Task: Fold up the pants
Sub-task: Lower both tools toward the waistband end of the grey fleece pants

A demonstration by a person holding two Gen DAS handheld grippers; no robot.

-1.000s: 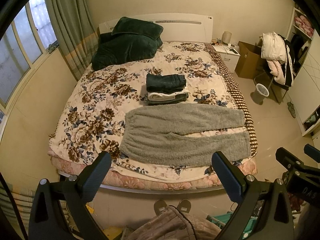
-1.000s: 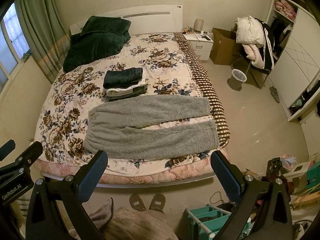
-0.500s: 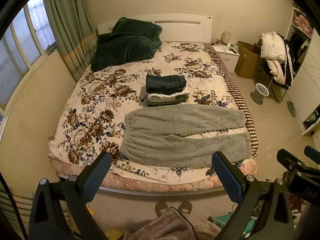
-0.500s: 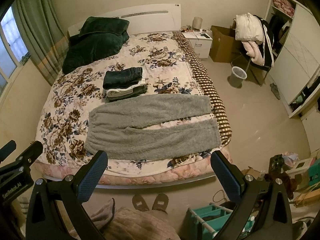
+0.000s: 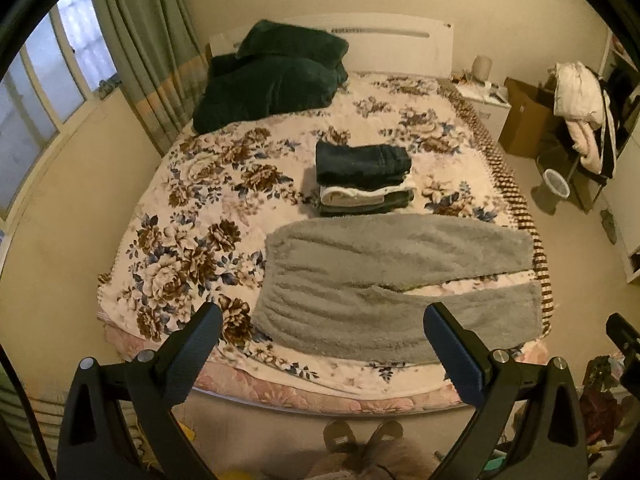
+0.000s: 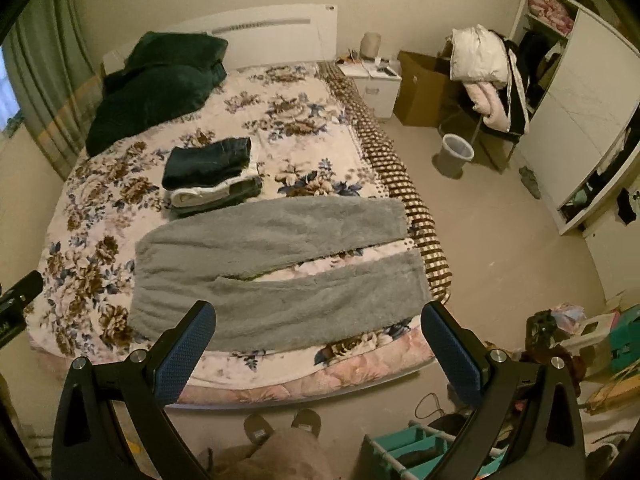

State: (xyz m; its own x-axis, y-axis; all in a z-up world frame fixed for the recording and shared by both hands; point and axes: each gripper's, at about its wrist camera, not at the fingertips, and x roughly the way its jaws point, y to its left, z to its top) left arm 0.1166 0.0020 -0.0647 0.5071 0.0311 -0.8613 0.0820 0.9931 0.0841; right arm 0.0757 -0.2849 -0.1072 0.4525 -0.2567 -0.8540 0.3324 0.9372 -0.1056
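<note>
Since a second ago I've drifted both grippers in closer and lower toward the bed, so the grey fleece pants look bigger in both views; nothing on the bed itself has shifted. Going left to right: my left gripper hangs wide apart with nothing in it, over the waistband end near the foot edge. The pants lie flat across the near part of the bed, waist to my left, both legs running right with a narrow gap between them, cuffs at the checked border. Just behind them sits a stack of folded clothes. My right gripper is spread wide too, empty, above the near leg. The fabric looks thick, fluffy and floppy, so I reckon it's light but will sag and drag on the bedspread. I'd pinch the near leg's edge at waist and cuff.
</note>
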